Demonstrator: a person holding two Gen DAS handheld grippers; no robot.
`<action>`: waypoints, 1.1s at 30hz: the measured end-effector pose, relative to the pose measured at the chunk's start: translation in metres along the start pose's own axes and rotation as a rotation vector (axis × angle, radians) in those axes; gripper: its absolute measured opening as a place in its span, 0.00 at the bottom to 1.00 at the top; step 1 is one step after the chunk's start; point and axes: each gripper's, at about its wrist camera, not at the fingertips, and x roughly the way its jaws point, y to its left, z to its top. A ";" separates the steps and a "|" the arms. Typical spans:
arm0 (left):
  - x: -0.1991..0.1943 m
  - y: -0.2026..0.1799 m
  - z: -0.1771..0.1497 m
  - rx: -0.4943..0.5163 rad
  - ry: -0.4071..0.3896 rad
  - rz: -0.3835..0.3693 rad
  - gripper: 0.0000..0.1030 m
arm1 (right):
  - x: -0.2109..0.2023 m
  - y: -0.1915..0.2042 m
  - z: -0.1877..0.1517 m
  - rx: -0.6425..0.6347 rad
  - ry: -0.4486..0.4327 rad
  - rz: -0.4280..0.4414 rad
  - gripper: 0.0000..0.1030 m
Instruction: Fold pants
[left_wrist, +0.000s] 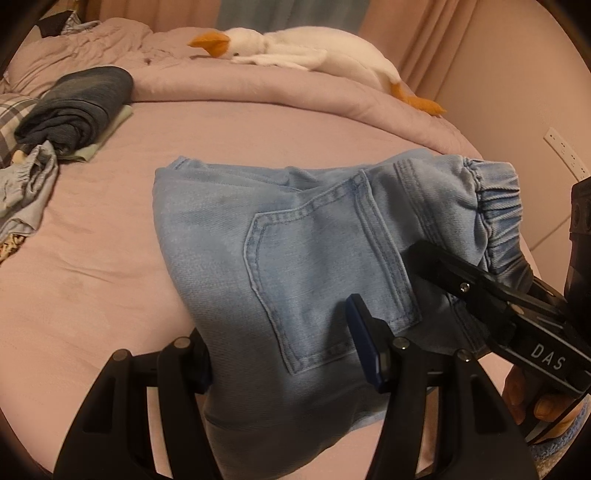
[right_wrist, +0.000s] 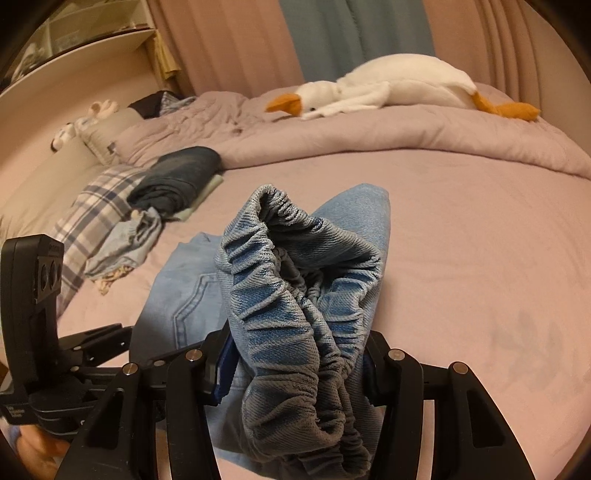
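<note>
1. We locate the light blue denim pants (left_wrist: 295, 251), with an elastic gathered waistband (right_wrist: 295, 295), folded over and lifted partly off the pale pink bed sheet (left_wrist: 92, 288); the lower edge of the bundle is cut off by the frame.
2. We see the left gripper (left_wrist: 288, 354) with its jaws pinching the denim beside the stitched back pocket (left_wrist: 325, 280). One blue pad (left_wrist: 364, 343) shows; the other is covered by cloth.
3. We see the right gripper (right_wrist: 295, 369) with its jaws pinching the bunched waistband. Both pads are largely buried in fabric, so the contact faces are hard to make out.
4. In the left wrist view, the right gripper enters from the right edge, its tips hidden behind the denim; a hand (left_wrist: 532, 398) under it is only partly visible.
5. We note, well apart at the far left, a folded dark blue garment (left_wrist: 77, 107) on a pale green cloth, beside a crumpled grey-blue garment (left_wrist: 29, 181) that is cut off.
6. A white plush goose with orange beak and feet (right_wrist: 399, 86) lies on the rumpled pink duvet (right_wrist: 369, 136) behind.
</note>
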 end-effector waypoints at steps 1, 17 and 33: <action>-0.002 0.005 0.000 -0.003 -0.003 0.004 0.57 | 0.002 0.004 0.002 -0.005 -0.003 0.005 0.54; 0.016 0.038 0.048 0.005 -0.041 0.064 0.57 | 0.040 0.032 0.039 -0.051 -0.045 0.043 0.54; 0.059 0.049 0.082 0.026 -0.014 0.072 0.57 | 0.077 0.025 0.065 -0.034 -0.048 0.031 0.54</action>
